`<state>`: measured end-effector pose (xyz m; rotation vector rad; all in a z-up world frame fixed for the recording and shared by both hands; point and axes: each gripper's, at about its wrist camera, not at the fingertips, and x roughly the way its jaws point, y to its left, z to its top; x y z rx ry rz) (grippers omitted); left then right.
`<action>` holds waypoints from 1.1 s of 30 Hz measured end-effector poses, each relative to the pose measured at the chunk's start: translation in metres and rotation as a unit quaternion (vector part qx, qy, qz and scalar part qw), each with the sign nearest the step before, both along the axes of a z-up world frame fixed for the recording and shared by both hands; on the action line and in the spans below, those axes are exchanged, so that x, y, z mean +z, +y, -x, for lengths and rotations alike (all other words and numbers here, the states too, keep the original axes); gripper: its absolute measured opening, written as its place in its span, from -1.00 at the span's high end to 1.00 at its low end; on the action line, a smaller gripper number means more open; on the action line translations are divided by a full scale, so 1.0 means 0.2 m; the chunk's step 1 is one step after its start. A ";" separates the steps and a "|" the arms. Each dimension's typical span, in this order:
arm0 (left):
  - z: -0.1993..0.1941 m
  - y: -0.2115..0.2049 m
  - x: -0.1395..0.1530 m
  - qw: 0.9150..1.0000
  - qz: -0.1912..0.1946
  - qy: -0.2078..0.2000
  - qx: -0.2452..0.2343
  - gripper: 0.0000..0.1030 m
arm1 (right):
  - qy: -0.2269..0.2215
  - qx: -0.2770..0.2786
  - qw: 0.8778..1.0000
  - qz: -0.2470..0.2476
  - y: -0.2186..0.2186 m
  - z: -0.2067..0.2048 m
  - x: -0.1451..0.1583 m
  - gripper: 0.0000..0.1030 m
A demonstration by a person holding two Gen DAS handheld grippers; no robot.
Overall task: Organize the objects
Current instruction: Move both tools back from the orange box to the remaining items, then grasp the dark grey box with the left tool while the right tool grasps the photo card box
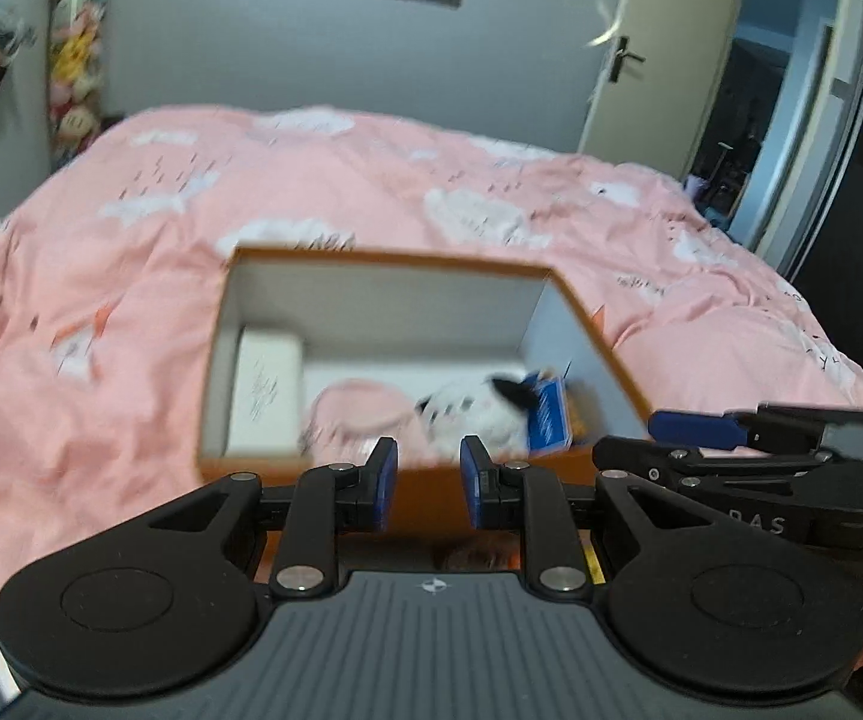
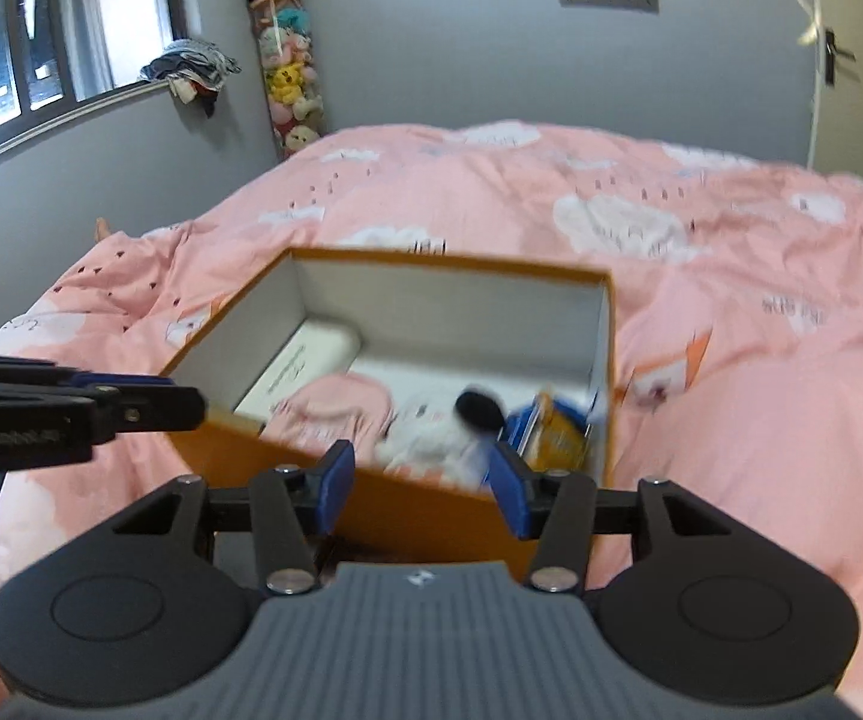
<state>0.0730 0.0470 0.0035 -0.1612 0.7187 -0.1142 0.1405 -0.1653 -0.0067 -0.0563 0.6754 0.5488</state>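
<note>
An open orange box (image 1: 395, 258) (image 2: 443, 261) with white inner walls rests on the pink bed cover. It holds a flat white box (image 1: 263, 384) (image 2: 305, 366), a pink soft item (image 1: 359, 408) (image 2: 335, 408), a white plush with a black ear (image 1: 473, 414) (image 2: 431, 432) and a blue-and-yellow pack (image 1: 548, 414) (image 2: 557, 432). My left gripper (image 1: 428, 480) (image 2: 131, 402) hovers at the box's near wall, jaws slightly apart and empty. My right gripper (image 2: 422, 486) (image 1: 701, 426) is beside it at the box's near right corner, open wider, with nothing between its pads.
The pink cloud-print cover (image 1: 131, 300) (image 2: 761, 330) spreads around the box. A hanging column of plush toys (image 2: 287, 60) stands in the far corner beside a window (image 2: 11, 60) with clothes (image 2: 191, 69) on its sill. An open door (image 1: 629, 60) is at the far right.
</note>
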 end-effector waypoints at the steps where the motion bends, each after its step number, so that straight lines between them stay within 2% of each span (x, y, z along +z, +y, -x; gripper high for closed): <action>1: 0.02 0.03 -0.01 1.000 0.005 0.007 0.005 0.49 | 0.016 -0.001 1.000 0.000 0.01 0.01 -0.03 -0.01; 6: 0.08 0.16 -0.09 0.998 0.023 0.051 0.036 0.49 | 0.075 0.013 0.997 0.000 0.07 0.09 -0.15 0.01; 14: 0.08 0.27 -0.26 0.989 0.080 0.107 0.055 0.47 | 0.126 0.028 0.992 0.018 0.12 0.11 -0.28 0.02; 17: 0.04 0.28 -0.33 0.987 0.086 0.126 0.059 0.06 | 0.159 0.025 0.987 0.024 0.14 0.08 -0.36 0.02; 22: -0.04 0.31 -0.44 0.981 0.117 0.141 0.063 -0.23 | 0.209 0.011 0.978 0.017 0.12 0.02 -0.46 -0.01; 26: -0.10 0.32 -0.51 0.977 0.126 0.159 0.071 -0.28 | 0.236 0.009 0.972 0.002 0.10 -0.02 -0.52 -0.02; 29: -0.15 0.33 -0.58 0.970 0.140 0.184 0.077 -0.28 | 0.259 0.007 0.966 -0.013 0.10 -0.06 -0.57 -0.02; 33: -0.17 0.36 -0.65 0.960 0.174 0.202 0.081 -0.47 | 0.290 0.004 0.956 -0.037 0.08 -0.09 -0.63 -0.02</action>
